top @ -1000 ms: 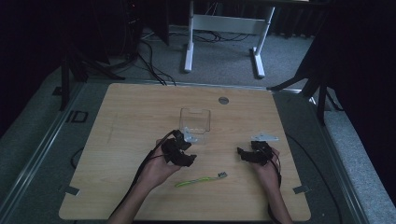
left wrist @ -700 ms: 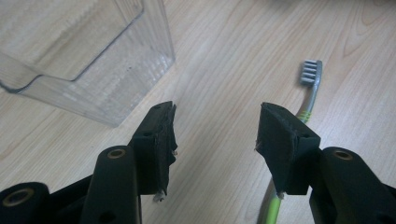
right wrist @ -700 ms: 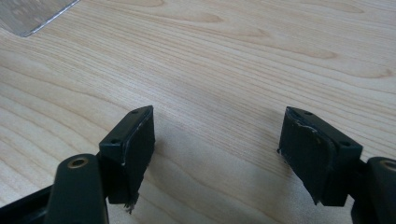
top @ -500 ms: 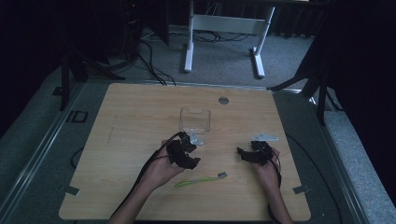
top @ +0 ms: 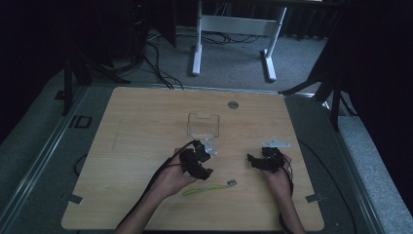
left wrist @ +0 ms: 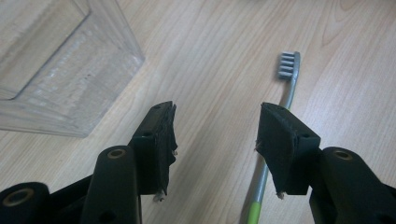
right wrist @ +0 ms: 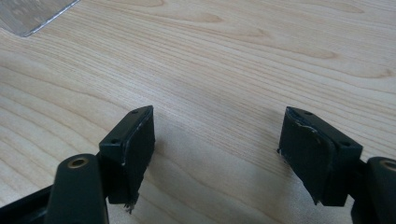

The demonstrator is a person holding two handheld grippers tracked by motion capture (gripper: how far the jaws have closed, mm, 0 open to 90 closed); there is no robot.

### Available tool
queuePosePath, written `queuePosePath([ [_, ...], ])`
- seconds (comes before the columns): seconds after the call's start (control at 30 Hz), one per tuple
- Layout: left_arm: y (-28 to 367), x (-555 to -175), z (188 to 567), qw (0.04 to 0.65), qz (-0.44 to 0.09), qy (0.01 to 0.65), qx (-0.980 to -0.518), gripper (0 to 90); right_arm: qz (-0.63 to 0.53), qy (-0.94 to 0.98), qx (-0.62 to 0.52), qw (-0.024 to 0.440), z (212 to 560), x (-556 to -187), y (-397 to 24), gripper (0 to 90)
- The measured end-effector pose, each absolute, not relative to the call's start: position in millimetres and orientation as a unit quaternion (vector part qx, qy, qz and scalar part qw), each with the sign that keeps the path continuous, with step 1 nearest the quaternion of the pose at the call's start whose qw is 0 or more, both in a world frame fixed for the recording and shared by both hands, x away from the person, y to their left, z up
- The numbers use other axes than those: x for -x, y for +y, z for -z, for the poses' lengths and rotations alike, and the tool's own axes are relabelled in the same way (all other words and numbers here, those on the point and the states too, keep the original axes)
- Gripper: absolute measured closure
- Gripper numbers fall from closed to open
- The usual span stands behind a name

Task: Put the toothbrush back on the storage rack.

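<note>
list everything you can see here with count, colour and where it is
table: 1, light wood, centre of the high view
clear container: 1, transparent, upright on the table's middle, beyond the left gripper
toothbrush: 1, green and grey handle with grey bristles, flat on the table near the front edge, between the two hands
round insert: 1, grey, in the tabletop near the far edge
white frame legs: 2, white, on the floor beyond the table
left gripper: 1, black, jaws open just above the table beside the toothbrush
right gripper: 1, black, jaws open over bare wood
</note>
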State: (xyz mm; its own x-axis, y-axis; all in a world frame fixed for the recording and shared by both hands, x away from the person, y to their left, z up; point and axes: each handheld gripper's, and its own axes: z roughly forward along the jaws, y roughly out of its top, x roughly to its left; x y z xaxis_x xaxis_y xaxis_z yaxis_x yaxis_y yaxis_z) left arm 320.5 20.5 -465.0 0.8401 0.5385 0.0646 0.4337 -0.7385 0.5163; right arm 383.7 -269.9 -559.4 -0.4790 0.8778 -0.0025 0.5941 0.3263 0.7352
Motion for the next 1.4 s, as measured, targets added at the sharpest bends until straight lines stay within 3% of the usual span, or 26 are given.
queuePosePath([
  [1.4, -14, -317, 489, 0.171, -0.063, 0.193, -0.964, 49.9, -0.345, 0.788, -0.467, 0.206, 559, -384, -270, 26.6],
])
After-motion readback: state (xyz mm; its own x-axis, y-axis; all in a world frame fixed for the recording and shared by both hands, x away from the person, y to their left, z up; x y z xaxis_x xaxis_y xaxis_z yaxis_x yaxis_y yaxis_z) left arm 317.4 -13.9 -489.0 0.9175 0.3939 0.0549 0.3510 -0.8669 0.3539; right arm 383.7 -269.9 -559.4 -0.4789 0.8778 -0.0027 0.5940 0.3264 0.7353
